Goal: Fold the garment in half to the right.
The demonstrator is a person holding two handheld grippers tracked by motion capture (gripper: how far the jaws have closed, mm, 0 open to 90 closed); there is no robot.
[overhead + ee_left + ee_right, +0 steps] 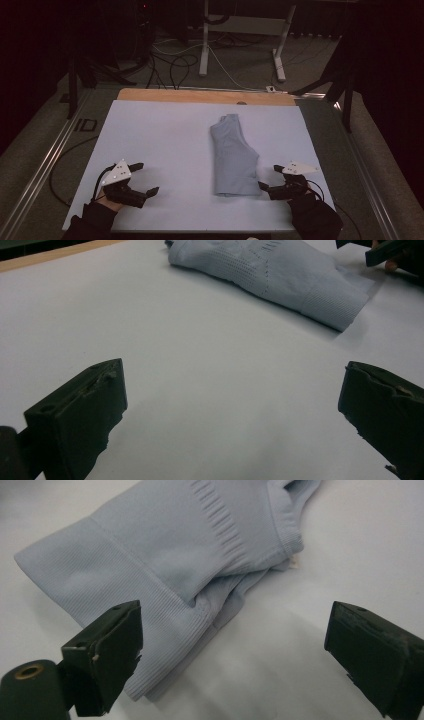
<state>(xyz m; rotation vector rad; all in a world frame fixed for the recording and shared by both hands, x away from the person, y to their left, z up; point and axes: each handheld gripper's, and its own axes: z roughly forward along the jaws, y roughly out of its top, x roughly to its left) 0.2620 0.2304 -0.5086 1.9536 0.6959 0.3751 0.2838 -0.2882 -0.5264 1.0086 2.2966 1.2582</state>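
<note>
The folded pale-blue garment (232, 156) is laid right of centre on the white sheet (150, 135), its long axis running near to far. The right gripper (267, 176), spread wide and empty, is parked just beside its near right corner. The left gripper (147, 177), also wide open and empty, is kept well apart on the left.

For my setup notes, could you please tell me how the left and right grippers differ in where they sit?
The left gripper sits over bare white sheet, far from the folded pale-blue garment; the right gripper sits right at the garment's near corner. Both have open jaws and hold nothing.
</note>
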